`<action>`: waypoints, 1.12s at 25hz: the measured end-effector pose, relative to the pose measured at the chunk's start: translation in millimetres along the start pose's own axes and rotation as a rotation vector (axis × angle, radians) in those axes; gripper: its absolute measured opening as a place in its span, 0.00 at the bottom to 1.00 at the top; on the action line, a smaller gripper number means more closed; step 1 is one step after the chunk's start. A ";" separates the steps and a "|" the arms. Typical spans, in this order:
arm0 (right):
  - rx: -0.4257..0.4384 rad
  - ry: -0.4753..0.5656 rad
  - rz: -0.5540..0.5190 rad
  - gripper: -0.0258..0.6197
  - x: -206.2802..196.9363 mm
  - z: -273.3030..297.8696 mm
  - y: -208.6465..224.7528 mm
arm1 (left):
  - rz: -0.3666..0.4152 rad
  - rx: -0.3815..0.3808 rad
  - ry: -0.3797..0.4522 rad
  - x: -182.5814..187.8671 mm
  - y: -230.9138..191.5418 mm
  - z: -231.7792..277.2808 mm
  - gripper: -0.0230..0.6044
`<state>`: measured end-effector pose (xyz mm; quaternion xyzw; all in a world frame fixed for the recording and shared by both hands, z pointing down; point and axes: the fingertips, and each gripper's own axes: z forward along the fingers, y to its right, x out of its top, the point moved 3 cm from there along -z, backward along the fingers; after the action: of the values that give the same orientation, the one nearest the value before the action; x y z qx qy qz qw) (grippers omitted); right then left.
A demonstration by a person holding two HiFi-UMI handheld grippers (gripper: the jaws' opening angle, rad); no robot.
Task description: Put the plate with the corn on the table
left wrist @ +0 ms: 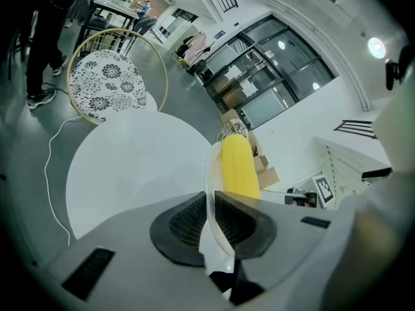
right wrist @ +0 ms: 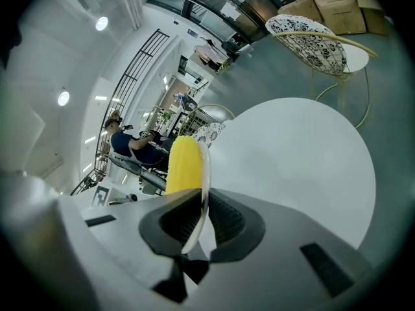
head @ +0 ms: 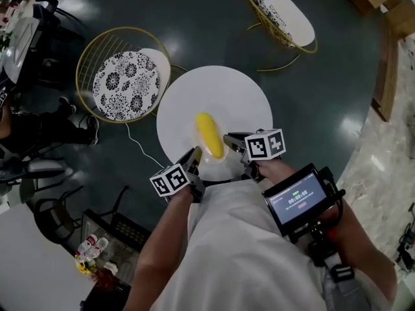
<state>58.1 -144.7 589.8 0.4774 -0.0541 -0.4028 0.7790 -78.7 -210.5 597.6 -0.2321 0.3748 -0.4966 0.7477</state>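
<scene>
I have the plate [head: 222, 162] pinched from both sides: the left claw [head: 194, 157] is pressed shut on its left rim and the right claw [head: 232, 139] on its right rim (the pads of each squeeze the thin edge). The corn [head: 209, 135] lies along the plate's middle. The plate is over the near edge of the round white worktop [head: 220, 89]; I cannot tell whether it touches the worktop.
</scene>
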 end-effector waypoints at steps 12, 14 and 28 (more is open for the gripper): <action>-0.042 0.052 0.068 0.11 -17.5 35.3 27.1 | 0.020 0.001 -0.136 -0.6 -42.3 26.7 0.10; -0.057 0.061 0.086 0.11 -23.8 39.4 32.4 | 0.030 0.006 -0.166 -2.1 -48.8 29.4 0.10; -0.111 0.154 0.152 0.11 -29.3 64.7 67.8 | 0.122 0.025 -0.257 9.2 -74.6 64.1 0.10</action>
<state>47.2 -155.2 686.9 0.4578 -0.0078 -0.3070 0.8343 -68.4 -250.3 687.4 -0.2611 0.2831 -0.4210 0.8212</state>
